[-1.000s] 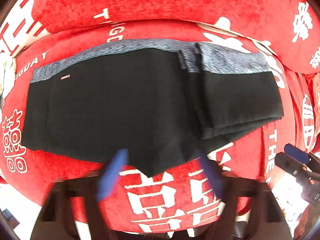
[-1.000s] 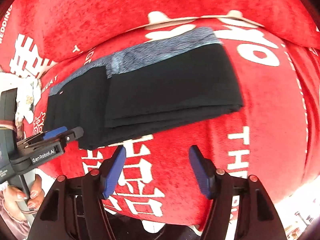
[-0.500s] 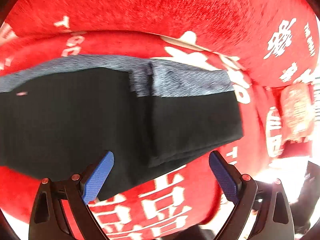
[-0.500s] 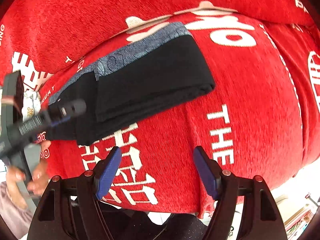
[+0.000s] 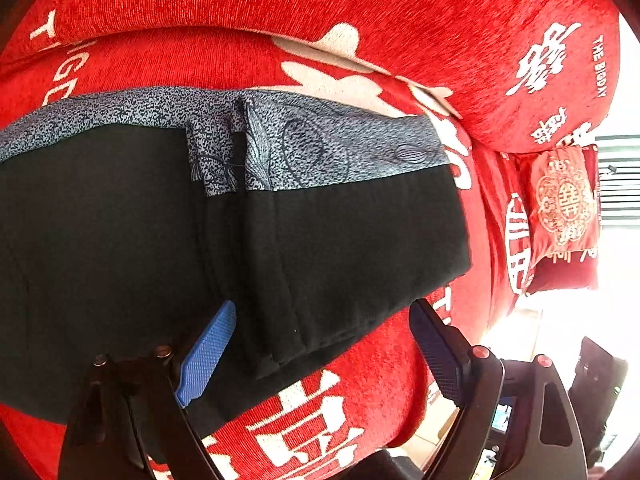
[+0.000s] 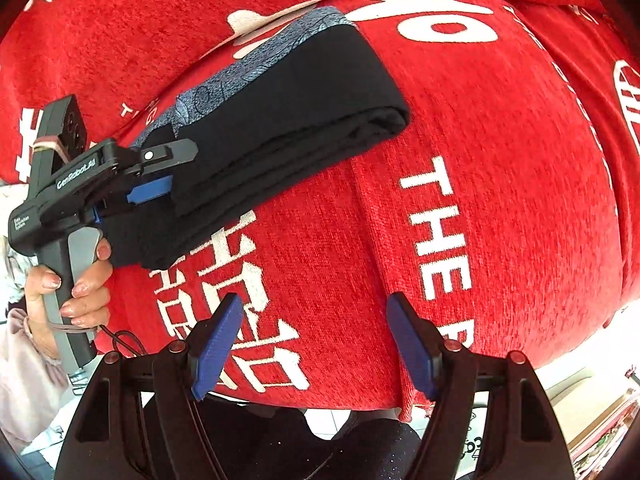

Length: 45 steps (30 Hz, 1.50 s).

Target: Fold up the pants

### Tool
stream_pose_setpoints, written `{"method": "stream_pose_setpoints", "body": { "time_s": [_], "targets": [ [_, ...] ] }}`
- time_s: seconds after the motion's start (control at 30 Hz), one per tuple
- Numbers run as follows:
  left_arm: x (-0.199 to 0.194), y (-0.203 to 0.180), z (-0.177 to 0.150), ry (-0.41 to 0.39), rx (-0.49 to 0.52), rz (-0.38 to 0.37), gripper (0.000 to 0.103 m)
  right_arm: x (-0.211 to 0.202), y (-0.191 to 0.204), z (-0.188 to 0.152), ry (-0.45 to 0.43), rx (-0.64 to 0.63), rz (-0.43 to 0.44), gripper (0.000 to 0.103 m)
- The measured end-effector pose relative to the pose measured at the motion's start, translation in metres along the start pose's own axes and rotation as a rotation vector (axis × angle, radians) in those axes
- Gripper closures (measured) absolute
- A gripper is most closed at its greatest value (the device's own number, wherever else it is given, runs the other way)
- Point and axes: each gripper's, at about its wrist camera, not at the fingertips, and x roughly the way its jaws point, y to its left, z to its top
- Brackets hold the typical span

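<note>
Black pants [image 5: 340, 240] with a grey patterned waistband [image 5: 340, 148] lie folded on the red sofa cover [image 5: 360, 60]. My left gripper [image 5: 320, 332] hovers low over their near edge and its jaws are closing. The edge of the upper folded layer lies between the blue pads [image 5: 208, 352], which do not press on it. The right wrist view shows the same left gripper [image 6: 168, 172] at the left part of the pants [image 6: 300, 100]. My right gripper [image 6: 316, 340] stands open over bare red cover [image 6: 500, 160], below and right of the pants, holding nothing.
A red embroidered cushion [image 5: 564, 208] leans at the sofa's right end. A person's hand [image 6: 80, 280] grips the left gripper's handle at the left. The sofa's front edge runs just beneath both grippers, with floor below it.
The left gripper swung right and came down close onto the pants' folded edge, its jaws narrowing. The right gripper slid right, away from the pants, and its jaws widened a little.
</note>
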Motion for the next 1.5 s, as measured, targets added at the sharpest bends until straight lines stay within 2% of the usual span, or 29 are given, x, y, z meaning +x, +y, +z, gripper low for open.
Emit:
{"method": "stream_pose_setpoints", "body": {
  "time_s": [0.13, 0.23, 0.4, 0.5, 0.57, 0.63, 0.67, 0.83, 0.9, 1.0, 1.17, 1.23, 1.33, 1.4, 1.5],
  "targets": [
    [-0.007, -0.007, -0.003, -0.003, 0.023, -0.051, 0.014, 0.001, -0.002, 0.000, 0.001, 0.003, 0.012, 0.025],
    [0.002, -0.011, -0.002, 0.015, 0.035, -0.020, 0.014, 0.003, -0.001, 0.001, 0.001, 0.004, 0.017, 0.025],
    [0.005, -0.004, -0.003, 0.014, -0.003, -0.051, 0.015, 0.003, 0.000, -0.002, -0.001, 0.003, 0.029, 0.025],
    [0.003, -0.004, -0.005, 0.012, 0.005, -0.045, 0.030, 0.004, -0.001, -0.004, 0.004, 0.002, 0.029, 0.025],
    [0.001, -0.004, -0.005, 0.015, 0.012, -0.055, 0.046, 0.004, -0.002, -0.003, -0.002, 0.004, 0.023, 0.025],
    [0.004, -0.005, -0.004, 0.031, 0.020, -0.049, 0.071, 0.002, -0.005, 0.001, -0.020, 0.008, 0.017, 0.025],
    [0.006, -0.005, -0.004, 0.039, 0.024, -0.037, 0.073, 0.001, -0.007, 0.006, -0.033, 0.010, 0.014, 0.025],
    [0.008, -0.003, -0.007, 0.023, 0.011, -0.025, 0.073, -0.008, -0.019, 0.051, -0.118, 0.000, -0.015, 0.027],
    [0.007, -0.003, -0.008, 0.013, 0.012, -0.022, 0.073, -0.009, -0.021, 0.077, -0.147, -0.013, -0.008, 0.050],
    [0.005, -0.004, -0.009, 0.007, 0.013, -0.018, 0.073, -0.002, -0.023, 0.116, -0.174, -0.035, -0.035, 0.050],
    [0.006, 0.000, -0.007, 0.001, -0.018, -0.034, 0.073, 0.021, -0.048, 0.162, -0.148, 0.082, 0.054, 0.050],
    [0.005, 0.003, -0.007, -0.006, -0.034, -0.053, 0.073, 0.020, -0.047, 0.163, -0.162, 0.102, 0.048, 0.050],
    [0.002, 0.006, -0.007, -0.015, -0.046, -0.077, 0.073, 0.011, -0.027, 0.152, -0.193, 0.030, 0.087, 0.048],
    [0.002, 0.007, -0.005, -0.006, -0.046, -0.074, 0.073, 0.014, -0.010, 0.142, -0.168, -0.042, 0.069, 0.045],
    [0.002, 0.009, -0.001, 0.012, -0.038, -0.075, 0.073, 0.026, -0.003, 0.137, -0.151, -0.069, 0.042, 0.045]
  ]
}}
